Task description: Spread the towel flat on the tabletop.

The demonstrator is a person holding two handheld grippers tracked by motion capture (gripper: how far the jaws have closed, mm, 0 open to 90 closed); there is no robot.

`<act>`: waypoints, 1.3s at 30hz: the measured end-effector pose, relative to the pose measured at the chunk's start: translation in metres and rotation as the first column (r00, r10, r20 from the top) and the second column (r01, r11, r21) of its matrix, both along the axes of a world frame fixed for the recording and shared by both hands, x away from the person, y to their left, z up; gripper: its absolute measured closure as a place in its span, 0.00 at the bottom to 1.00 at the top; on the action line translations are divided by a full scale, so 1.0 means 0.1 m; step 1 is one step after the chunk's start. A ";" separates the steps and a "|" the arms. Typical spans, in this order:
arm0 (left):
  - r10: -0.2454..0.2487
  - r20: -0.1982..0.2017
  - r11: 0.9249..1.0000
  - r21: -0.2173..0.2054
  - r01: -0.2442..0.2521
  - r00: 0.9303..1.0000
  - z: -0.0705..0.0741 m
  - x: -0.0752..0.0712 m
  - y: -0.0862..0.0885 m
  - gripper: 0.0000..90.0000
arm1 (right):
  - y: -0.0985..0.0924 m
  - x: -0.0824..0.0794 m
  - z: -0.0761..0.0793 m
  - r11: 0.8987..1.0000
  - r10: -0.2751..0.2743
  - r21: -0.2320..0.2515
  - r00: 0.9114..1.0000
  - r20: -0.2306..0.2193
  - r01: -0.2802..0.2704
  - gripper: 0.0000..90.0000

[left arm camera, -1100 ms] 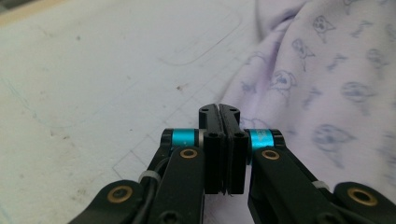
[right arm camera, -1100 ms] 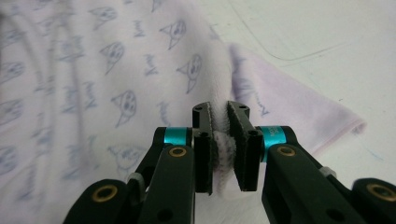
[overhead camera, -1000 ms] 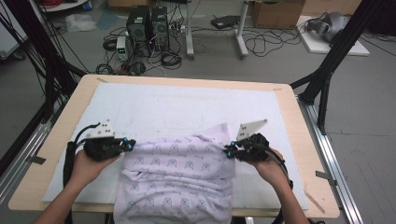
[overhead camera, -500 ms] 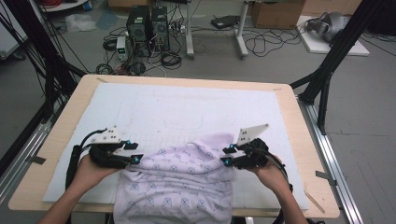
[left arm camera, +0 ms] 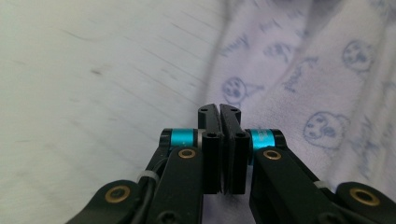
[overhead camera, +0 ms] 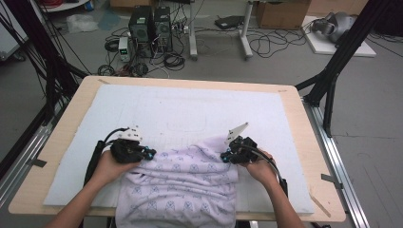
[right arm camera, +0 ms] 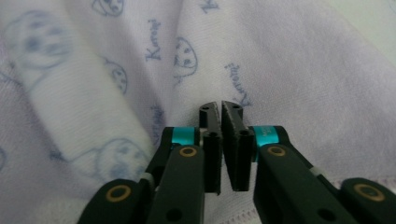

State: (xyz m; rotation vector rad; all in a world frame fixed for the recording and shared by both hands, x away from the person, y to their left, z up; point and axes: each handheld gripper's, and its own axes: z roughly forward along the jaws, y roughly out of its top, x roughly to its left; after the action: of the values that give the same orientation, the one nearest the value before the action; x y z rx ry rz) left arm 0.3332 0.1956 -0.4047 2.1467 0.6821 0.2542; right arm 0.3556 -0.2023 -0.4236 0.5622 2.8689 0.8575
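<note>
Both tongs sit low at the garment's far edge: left gripper at its left corner, right gripper at its right. Each pair of jaws is pressed together, and no cloth shows between them. The garment lies rumpled between the tongs and trails back over the near table edge, so the spreading looks barely begun. Beyond the tongs, white mat on a wooden table; computers and cables on the floor.

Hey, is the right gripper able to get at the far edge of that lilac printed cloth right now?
Probably yes: the right gripper sits at the cloth's far right corner, nothing between, but its jaws are shut and must open first.
</note>
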 end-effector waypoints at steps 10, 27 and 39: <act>-0.100 0.017 0.995 -0.013 0.100 0.995 0.18 -0.45 0.05 0.97 | -0.16 -0.27 0.26 0.996 0.017 0.088 0.999 0.050 -0.021 0.98; -0.031 -0.077 0.998 0.048 0.035 0.997 0.01 0.13 -0.13 0.70 | -0.22 0.08 0.09 0.990 -0.112 0.083 0.993 0.025 0.110 0.61; -0.014 -0.047 0.995 0.102 0.019 0.999 -0.07 0.11 -0.16 0.98 | -0.10 0.08 0.02 0.999 -0.040 0.001 0.999 0.033 0.040 0.97</act>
State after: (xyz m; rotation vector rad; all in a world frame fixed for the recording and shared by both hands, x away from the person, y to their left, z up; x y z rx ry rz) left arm 0.3442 0.1793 -0.4116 2.2612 0.6911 0.2356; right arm 0.3636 -0.2118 -0.4215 0.5981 2.8175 0.8531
